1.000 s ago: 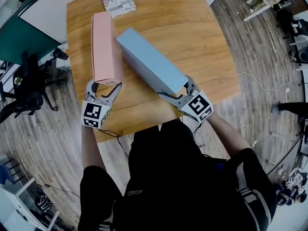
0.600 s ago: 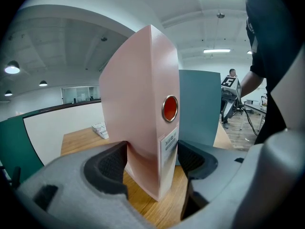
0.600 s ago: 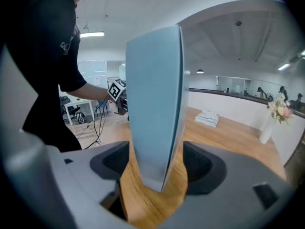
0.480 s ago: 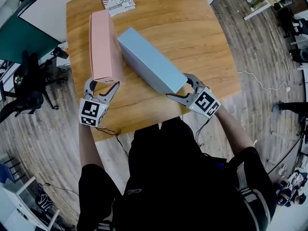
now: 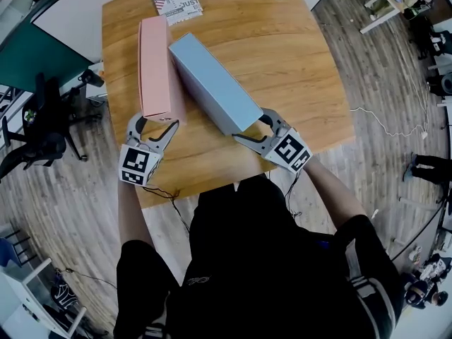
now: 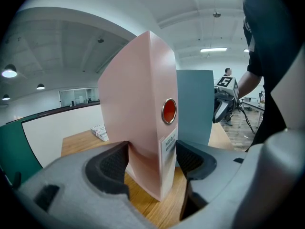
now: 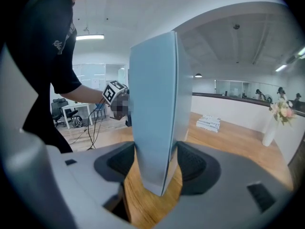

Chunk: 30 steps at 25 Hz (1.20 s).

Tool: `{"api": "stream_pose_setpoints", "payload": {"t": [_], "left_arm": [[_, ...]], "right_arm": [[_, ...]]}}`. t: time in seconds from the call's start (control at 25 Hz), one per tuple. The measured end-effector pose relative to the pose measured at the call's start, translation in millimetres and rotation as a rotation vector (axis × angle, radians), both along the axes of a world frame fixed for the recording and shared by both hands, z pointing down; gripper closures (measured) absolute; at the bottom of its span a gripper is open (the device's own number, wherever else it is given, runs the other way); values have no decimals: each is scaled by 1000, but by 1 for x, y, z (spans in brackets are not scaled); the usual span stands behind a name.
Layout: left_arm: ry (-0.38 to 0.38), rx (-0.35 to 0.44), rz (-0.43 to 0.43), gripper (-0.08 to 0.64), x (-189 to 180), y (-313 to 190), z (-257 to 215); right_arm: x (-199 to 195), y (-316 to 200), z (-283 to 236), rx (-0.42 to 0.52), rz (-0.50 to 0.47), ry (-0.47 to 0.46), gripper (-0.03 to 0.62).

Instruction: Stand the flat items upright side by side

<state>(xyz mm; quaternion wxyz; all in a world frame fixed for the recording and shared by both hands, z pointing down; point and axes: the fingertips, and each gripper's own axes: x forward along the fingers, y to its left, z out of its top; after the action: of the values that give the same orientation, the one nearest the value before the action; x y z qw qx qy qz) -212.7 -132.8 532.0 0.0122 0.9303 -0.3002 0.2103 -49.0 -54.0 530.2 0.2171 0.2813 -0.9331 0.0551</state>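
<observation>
Logging the two-hand hold. The pink binder (image 5: 154, 69) stood upright on its long edge on the wooden table (image 5: 282, 62), with its long axis running away from the person. The left gripper (image 5: 155, 123) was clamped on its near, spine end. In the left gripper view both pads (image 6: 114, 163) sat against the pink sides, below the ring hole.

The blue binder (image 5: 212, 83) was also upright, to the right of the pink binder. The right gripper (image 5: 252, 126) grasped its near end; its jaws had just been closing, and in the right gripper view the pads pressed on both blue faces.

Key relation: the two long axes were not parallel. The blue binder's far end lay just beside the pink binder, though contact could not be confirmed. Its near end splayed well off to the right of the pink binder, so a wedge of bare wood opened toward the person.

Judgement: both items were already on edge, and side by side was not yet met. The right gripper held the end that was out of line. The likely next move was to swing that end toward the pink binder, pivoting about the far end, while the left gripper steadied the pink one.

Risk: pushing the far corners together could tip the pink binder.
</observation>
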Motion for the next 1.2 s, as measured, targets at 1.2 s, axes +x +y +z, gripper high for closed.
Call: {"api": "stream_pose_setpoints", "payload": {"t": [1.2], "left_arm": [[4,20,21,259,23,-5,1]], "right_arm": [[-48,-70,3,38,118,-42,295]]}}
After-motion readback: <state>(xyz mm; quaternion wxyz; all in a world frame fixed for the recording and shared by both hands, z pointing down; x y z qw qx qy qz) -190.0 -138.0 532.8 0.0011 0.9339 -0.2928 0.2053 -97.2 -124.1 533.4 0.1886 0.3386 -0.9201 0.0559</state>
